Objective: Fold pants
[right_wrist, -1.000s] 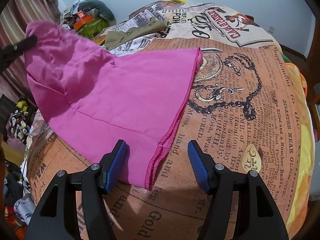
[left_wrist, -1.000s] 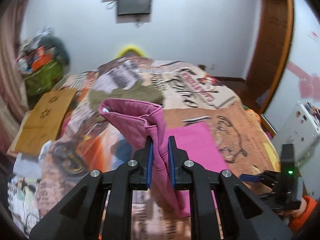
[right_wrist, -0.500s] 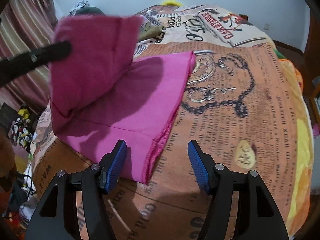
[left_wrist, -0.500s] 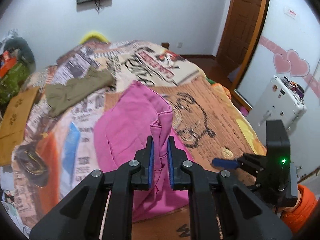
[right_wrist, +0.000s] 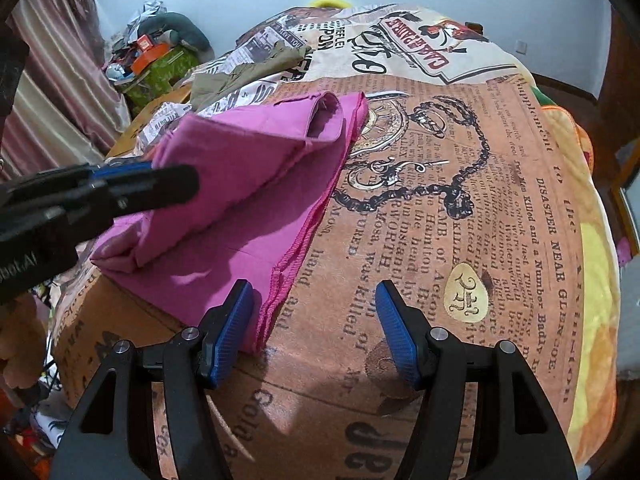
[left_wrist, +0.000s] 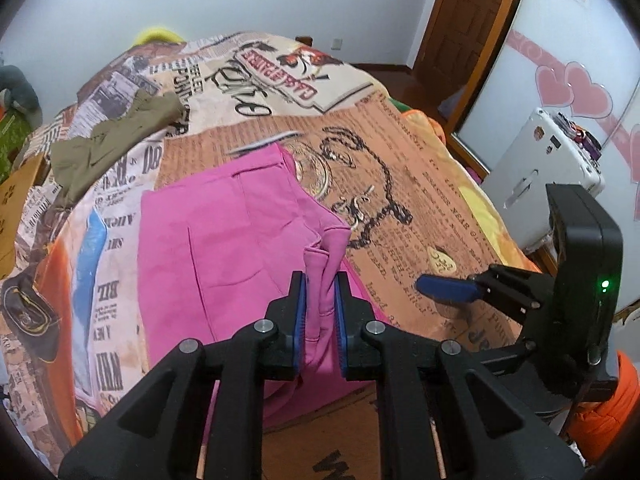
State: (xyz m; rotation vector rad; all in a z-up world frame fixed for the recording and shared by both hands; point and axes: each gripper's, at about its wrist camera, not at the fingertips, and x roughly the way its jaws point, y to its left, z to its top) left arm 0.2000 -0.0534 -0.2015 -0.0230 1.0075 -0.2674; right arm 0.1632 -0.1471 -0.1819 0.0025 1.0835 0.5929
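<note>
Left wrist view: left gripper [left_wrist: 320, 312], clenched on bunched waistband of pink cotton pants [left_wrist: 224, 240], now lower and across, top layer laid over bottom on printed bedspread [right_wrist: 460, 208]; right gripper [right_wrist: 316, 320] agape beside hem.

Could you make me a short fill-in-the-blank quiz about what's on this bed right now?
1. The pants being folded are ____ in colour.
2. The left gripper is ____ on a bunch of the pants.
3. The right gripper hovers with its fingers ____.
4. The other garment on the bedspread is coloured ____.

Missing words: pink; shut; open; olive
</note>
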